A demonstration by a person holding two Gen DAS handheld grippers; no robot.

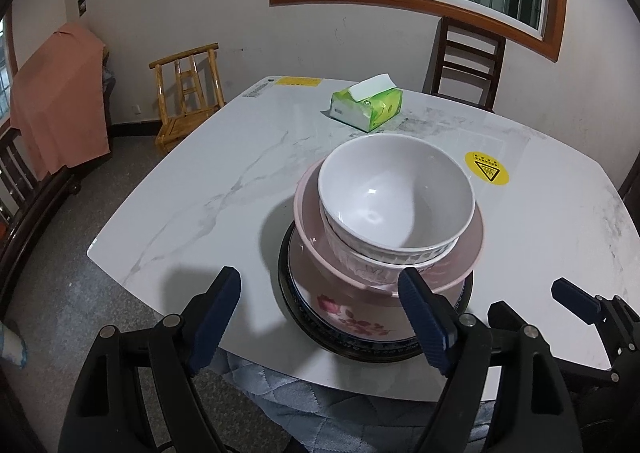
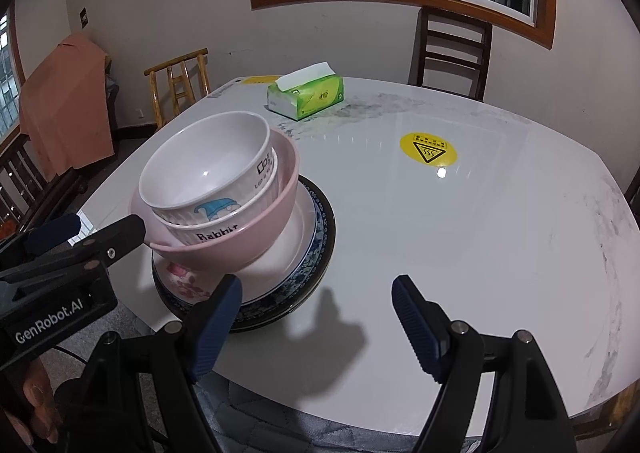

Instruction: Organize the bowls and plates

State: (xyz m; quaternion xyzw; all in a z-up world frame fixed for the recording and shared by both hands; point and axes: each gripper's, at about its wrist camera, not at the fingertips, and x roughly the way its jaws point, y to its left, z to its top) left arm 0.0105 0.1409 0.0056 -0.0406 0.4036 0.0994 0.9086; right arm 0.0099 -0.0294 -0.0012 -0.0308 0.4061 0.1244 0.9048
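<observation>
A stack stands near the table's front edge: a white bowl (image 1: 394, 189) nested in a second white bowl with "Rabbit" lettering (image 2: 208, 227), inside a pink bowl (image 1: 460, 257), on a floral plate (image 1: 352, 317) over a dark blue-rimmed plate (image 2: 320, 249). The white bowl (image 2: 204, 161) tilts a little. My left gripper (image 1: 320, 313) is open and empty, just in front of the stack. My right gripper (image 2: 316, 313) is open and empty, to the right of the stack. The right gripper also shows in the left wrist view (image 1: 536, 303), the left one in the right wrist view (image 2: 88, 229).
The white marble table (image 2: 480, 233) carries a green tissue box (image 1: 366, 105) at the back and a round yellow warning sticker (image 1: 486, 169). A dark chair (image 1: 466, 61) stands behind the table and a bamboo chair (image 1: 188, 89) at the left.
</observation>
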